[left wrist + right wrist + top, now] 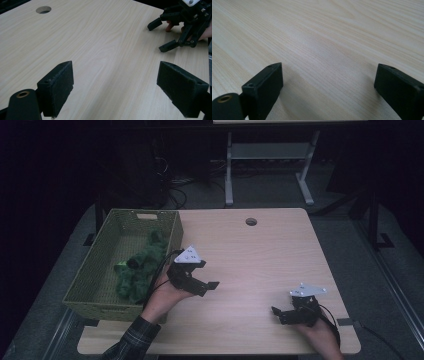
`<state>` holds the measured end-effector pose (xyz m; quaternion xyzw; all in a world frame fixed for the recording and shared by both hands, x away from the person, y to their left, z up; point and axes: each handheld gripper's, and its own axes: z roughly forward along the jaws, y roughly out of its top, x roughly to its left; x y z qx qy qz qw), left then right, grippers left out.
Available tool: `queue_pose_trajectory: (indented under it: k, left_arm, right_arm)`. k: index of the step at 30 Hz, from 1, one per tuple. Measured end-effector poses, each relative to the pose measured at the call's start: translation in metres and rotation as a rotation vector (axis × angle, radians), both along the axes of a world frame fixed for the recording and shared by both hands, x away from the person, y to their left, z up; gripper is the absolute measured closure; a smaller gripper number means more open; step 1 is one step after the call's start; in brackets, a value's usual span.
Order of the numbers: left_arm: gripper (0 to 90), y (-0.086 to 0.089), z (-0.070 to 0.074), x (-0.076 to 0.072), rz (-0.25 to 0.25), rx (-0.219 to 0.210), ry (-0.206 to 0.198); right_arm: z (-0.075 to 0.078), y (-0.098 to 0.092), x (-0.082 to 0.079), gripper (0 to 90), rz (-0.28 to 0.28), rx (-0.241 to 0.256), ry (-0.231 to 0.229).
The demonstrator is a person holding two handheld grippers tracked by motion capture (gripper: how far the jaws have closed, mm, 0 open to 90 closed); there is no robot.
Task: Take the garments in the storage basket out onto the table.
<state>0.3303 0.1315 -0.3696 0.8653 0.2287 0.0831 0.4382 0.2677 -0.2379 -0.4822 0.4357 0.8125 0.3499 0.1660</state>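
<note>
Near table's left edge, green cloth point(140, 270) sat binned; left gripper point(202, 279), right gripper point(280, 314): jaws apart, empty; probably finished, withdrawal next.

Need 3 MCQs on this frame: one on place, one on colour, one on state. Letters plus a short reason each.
1. Where does the green cloth lie?
A. in the woven basket
B. on the bare table
C. in the right hand-held gripper

2. What colour is the basket?
A. red
B. olive green
C. white

3. How do the jaws of the left hand-held gripper stand?
A. shut on the cloth
B. shut, holding nothing
C. open, holding nothing

Answers:
1 A, the cloth is heaped inside the basket walls at the table's left.
2 B, its weave looks olive in the high view.
3 C, bare wood shows between the wide-apart pads.
</note>
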Motion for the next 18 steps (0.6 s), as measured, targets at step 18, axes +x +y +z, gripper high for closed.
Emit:
queue_pose_trajectory:
  k: [18]
  left_arm:
    - [13.7, 0.027, 0.023, 0.018, 0.033, 0.014, -0.016]
  right_arm:
    - [0.0, 0.0, 0.0, 8.2, 0.0, -0.001, 0.0]
